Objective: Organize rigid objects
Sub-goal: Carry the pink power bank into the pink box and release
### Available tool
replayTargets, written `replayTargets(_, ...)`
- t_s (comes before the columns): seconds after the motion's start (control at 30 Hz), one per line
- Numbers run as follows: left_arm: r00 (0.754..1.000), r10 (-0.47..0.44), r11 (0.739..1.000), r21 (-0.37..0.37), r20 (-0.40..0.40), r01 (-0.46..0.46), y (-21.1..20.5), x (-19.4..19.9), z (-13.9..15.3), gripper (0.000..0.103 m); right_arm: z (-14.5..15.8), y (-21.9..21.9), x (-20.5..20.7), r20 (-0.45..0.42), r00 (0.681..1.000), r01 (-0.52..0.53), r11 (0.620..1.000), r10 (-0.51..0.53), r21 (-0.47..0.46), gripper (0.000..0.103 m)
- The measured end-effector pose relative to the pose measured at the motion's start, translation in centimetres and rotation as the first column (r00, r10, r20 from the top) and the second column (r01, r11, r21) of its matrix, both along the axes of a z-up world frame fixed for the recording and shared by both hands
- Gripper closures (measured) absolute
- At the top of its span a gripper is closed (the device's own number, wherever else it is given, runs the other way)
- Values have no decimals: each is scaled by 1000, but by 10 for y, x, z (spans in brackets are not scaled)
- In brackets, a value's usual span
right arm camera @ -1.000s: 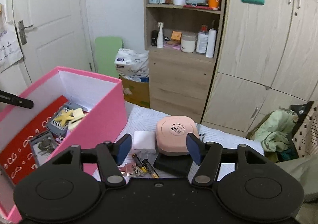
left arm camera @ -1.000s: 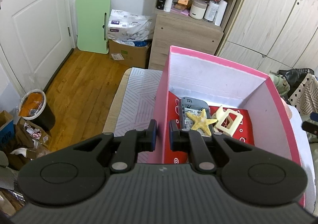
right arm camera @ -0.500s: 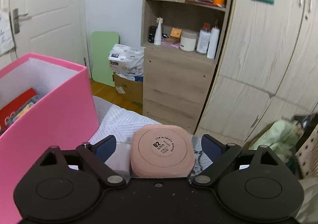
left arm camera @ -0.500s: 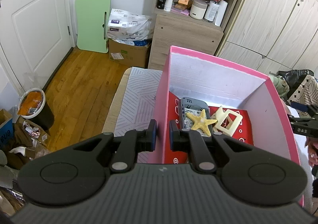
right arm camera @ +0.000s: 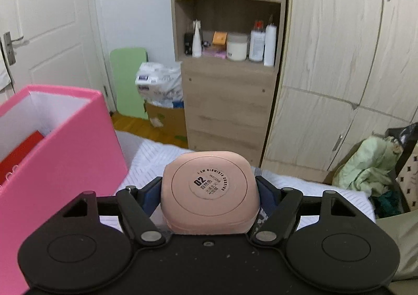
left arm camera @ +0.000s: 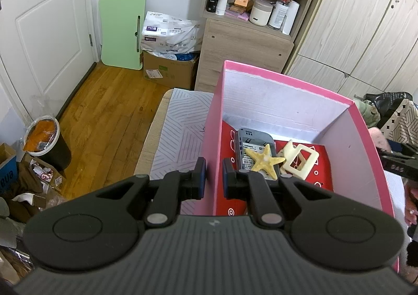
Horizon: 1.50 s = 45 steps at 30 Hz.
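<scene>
My left gripper (left arm camera: 213, 177) is shut on the near left wall of the pink box (left arm camera: 287, 80) and holds it. Inside the box lie a grey phone (left arm camera: 248, 138), a yellow starfish (left arm camera: 263, 160) on top of it, and a cream square frame (left arm camera: 300, 159) on a red liner. My right gripper (right arm camera: 210, 190) is shut on a pink rounded compact case (right arm camera: 210, 187) with a round "02" label, its fingers pressing both sides. The pink box (right arm camera: 60, 153) stands to its left. The right gripper's tip (left arm camera: 399, 161) shows at the box's right side in the left wrist view.
The box stands on a striped white cloth (left arm camera: 180, 132) over a bed. Beyond are a wooden shelf cabinet (right arm camera: 227, 101), a wardrobe (right arm camera: 339, 59), a cardboard box (left arm camera: 167, 70), a bin (left arm camera: 44, 138) on the wood floor, and clothes (right arm camera: 371, 161) at right.
My right gripper moved down and forward around the pink compact and closed its fingers on it. My left gripper stayed shut on the box wall.
</scene>
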<state>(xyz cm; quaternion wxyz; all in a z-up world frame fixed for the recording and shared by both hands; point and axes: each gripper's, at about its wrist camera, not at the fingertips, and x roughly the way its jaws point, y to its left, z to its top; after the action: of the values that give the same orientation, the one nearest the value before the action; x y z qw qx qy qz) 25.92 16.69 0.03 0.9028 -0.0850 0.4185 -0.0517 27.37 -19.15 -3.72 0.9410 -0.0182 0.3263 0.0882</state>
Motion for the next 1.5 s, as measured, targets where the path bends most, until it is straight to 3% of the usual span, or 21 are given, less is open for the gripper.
replayTargets(0.17, 1000, 2, 1000, -4, -2, -2, 1, 1, 0, 93, 36, 6, -25, 63, 998, -20, 998, 16, 60, 25)
replayTargets(0.37, 1000, 3, 1000, -9, -1, -3, 3, 2, 0, 93, 86, 40, -52, 105, 980, -183, 968, 167, 170, 25)
replayTargets(0.43, 1000, 4, 1000, -13, -2, -4, 4, 2, 0, 93, 96, 56, -50, 69, 968, -251, 939, 242, 234, 25)
replayTargets(0.53, 1000, 3, 1000, -5, -2, -3, 2, 2, 0, 93, 97, 73, -27, -79, 930, -299, 862, 360, 410, 25)
replayTargets(0.63, 1000, 1, 1000, -1, -1, -1, 0, 1, 0, 93, 91, 98, -4, -174, 889, -303, 830, 423, 469, 25)
replayTargets(0.83, 1000, 2, 1000, -7, 0, -2, 0, 0, -1, 93, 69, 150, 31, -289, 868, -264, 868, 404, 421, 25)
replayTargets(0.9, 1000, 4, 1000, -13, 0, -4, 1, 0, -1, 93, 59, 161, 45, -325, 874, -221, 891, 361, 396, 25)
replayTargets(1.03, 1000, 4, 1000, -18, 0, -4, 2, 0, -1, 93, 43, 181, 66, -350, 903, -164, 954, 248, 252, 25)
replayTargets(1.13, 1000, 4, 1000, -19, 1, -4, 3, 0, -1, 93, 34, 180, 77, -375, 896, -135, 950, 239, 283, 25)
replayTargets(1.33, 1000, 1, 1000, -17, -1, -1, 1, 1, 0, 93, 20, 182, 75, -461, 843, -100, 922, 277, 373, 23)
replayTargets(1.5, 1000, 2, 1000, -20, 0, -2, 1, 1, 0, 93, 24, 183, 74, -464, 842, -85, 917, 275, 390, 21)
